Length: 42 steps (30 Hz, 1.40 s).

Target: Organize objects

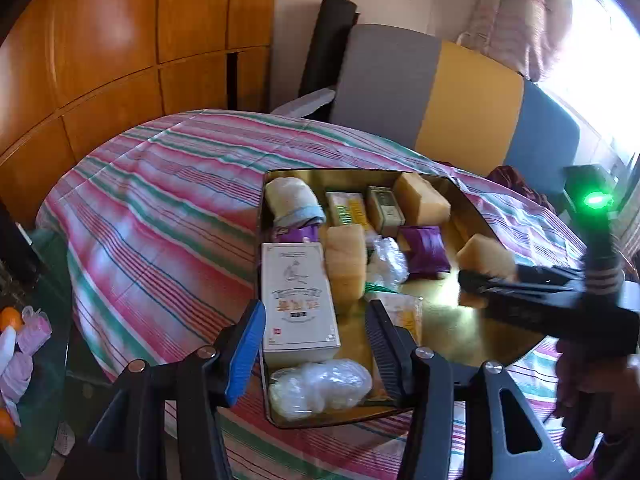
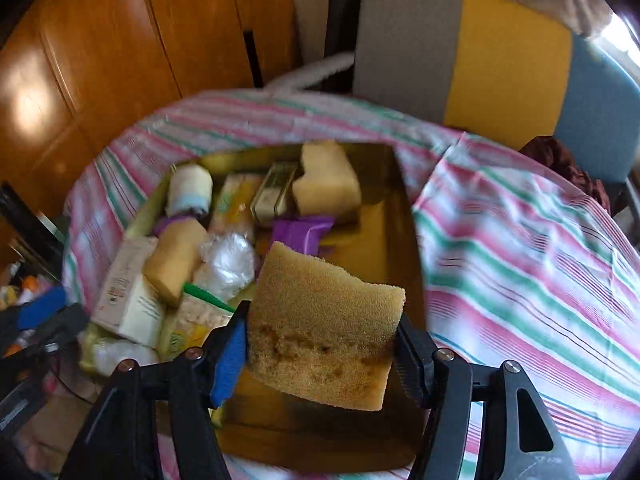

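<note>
The tan, square, stained sponge (image 2: 326, 330) is squeezed between the pads of the right hand-held gripper (image 2: 322, 346), above the bare gold floor of the shiny gold metal tin (image 2: 394, 216) on the striped table. I think it should go down on that bare side, low and flat, before letting go.

The left view shows the left hand-held gripper (image 1: 316, 344) apart and holding nothing, above the white printed box (image 1: 298, 300). The right view shows the sponge's brown stain.

The right gripper (image 1: 480, 280) shows smeared in the left view, half covering its sponge (image 1: 486, 258). The tin tray's (image 2: 404, 216) near edge hides behind that sponge in the right view (labels unreadable). Orange bits (image 1: 10, 318) are cut off at left.
</note>
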Each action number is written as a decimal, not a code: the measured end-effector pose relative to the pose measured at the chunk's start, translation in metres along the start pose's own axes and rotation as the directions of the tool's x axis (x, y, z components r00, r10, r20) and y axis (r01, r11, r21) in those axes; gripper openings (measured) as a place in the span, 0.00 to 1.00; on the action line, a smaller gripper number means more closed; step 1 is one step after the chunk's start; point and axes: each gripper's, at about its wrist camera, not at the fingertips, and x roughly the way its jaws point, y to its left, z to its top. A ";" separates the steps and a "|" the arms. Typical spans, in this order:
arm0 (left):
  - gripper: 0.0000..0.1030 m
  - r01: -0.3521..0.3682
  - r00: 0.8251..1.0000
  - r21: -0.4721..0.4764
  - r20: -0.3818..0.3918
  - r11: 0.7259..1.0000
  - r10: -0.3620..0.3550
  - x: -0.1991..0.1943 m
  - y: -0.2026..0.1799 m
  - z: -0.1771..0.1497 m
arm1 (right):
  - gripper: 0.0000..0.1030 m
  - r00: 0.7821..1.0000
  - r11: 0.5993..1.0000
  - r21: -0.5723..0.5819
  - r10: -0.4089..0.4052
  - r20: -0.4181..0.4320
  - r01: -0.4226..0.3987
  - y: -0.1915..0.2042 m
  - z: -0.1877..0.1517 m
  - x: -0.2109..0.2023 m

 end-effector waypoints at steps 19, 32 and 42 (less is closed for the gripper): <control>0.65 -0.084 0.996 -0.015 0.036 0.996 0.085 -0.006 0.006 0.001 | 0.89 0.998 0.998 0.056 -0.024 0.066 0.021 0.003 -0.006 -0.007; 0.67 -0.105 0.989 -0.027 0.105 0.994 0.107 -0.035 -0.010 -0.010 | 0.96 0.962 0.977 0.176 -0.159 0.223 0.121 -0.006 -0.071 -0.081; 0.66 -0.076 0.986 0.007 0.149 0.997 0.074 -0.044 -0.021 -0.017 | 0.96 0.965 0.983 0.158 -0.131 0.228 0.096 0.001 -0.082 -0.088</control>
